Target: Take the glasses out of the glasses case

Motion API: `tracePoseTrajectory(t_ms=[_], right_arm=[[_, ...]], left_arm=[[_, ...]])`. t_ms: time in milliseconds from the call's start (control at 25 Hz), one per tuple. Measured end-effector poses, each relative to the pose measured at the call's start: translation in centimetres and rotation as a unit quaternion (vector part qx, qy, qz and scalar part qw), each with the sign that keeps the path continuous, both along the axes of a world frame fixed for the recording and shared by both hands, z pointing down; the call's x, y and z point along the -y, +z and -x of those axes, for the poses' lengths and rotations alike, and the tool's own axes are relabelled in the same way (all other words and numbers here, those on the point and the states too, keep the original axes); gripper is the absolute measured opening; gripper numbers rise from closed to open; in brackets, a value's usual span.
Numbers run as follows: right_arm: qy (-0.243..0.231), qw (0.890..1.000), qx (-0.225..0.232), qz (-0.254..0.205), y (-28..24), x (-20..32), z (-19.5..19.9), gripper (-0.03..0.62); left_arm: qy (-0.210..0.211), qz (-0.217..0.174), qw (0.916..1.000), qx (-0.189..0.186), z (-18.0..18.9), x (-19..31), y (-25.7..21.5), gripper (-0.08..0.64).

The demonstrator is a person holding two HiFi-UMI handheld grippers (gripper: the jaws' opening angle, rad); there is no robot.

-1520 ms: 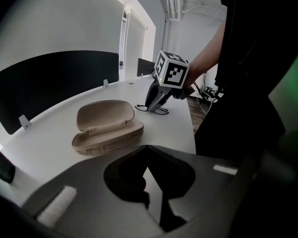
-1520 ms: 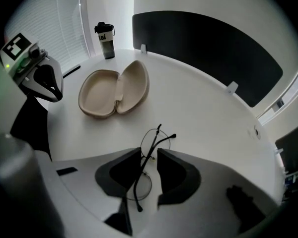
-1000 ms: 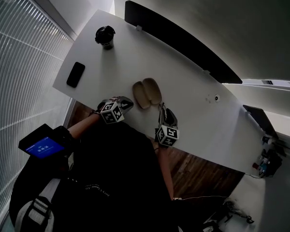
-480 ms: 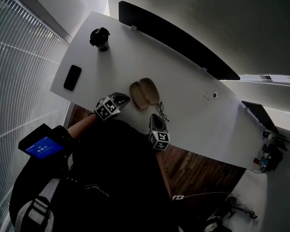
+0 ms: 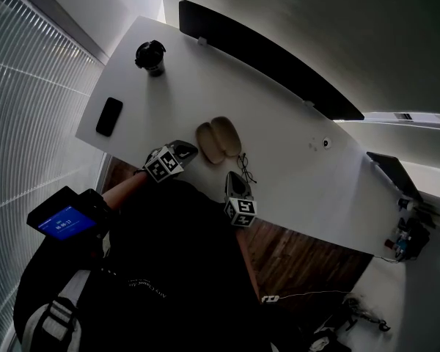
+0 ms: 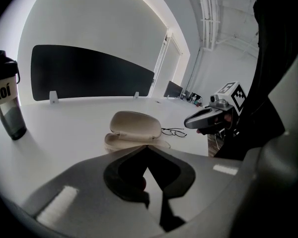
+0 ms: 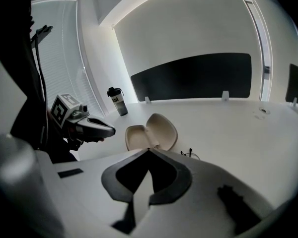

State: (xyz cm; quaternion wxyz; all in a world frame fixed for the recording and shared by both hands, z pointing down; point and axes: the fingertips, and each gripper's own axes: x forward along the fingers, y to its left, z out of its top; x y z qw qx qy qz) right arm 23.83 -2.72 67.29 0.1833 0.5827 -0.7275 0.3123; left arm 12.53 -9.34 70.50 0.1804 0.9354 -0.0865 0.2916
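As we are looking down in the head view, the case (image 5: 218,141) is lying open on the white table (image 5: 293,160). The glasses (image 5: 243,169) are lying out of it, just beside the case on its right. The right claw (image 5: 232,177) is hanging close to them, clenched and empty. The left claw (image 5: 189,151) is sitting just left of the case. A phone (image 5: 108,116) and a bottle (image 5: 151,56) are resting well left of the case, with a dark panel (image 5: 279,61) beyond it and blinds (image 5: 29,123) filling the far left.

In the left gripper view we are seeing the left claw's jaws pressed together on nothing, with the case straight ahead. The glasses are lying flat past the case's right end, their long axis running across the view, close by the right claw's tip.

In the right gripper view the right claw's jaws are meeting tip to tip with nothing between them. The glasses are peeking out just right of the tips, and the case is lying ahead.

We are judging the right claw the nearer one, and the taking-out as good as done.
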Motion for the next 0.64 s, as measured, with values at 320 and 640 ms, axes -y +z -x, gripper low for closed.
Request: tracePoseTrajectory(t_ms=[320,640], right_arm=[[-0.005,1.0,0.0,0.002,0.32,-0.04,-0.21,0.006],[-0.005,1.0,0.003,0.005,0.36,-0.08,0.45,0.006]], left_arm=[[-0.002,0.004,0.9999,0.012,0.09,-0.11,-0.03,0.008],[-0.007,0.004,0.9999,0.011,0.77,-0.11,0.21,0.008]])
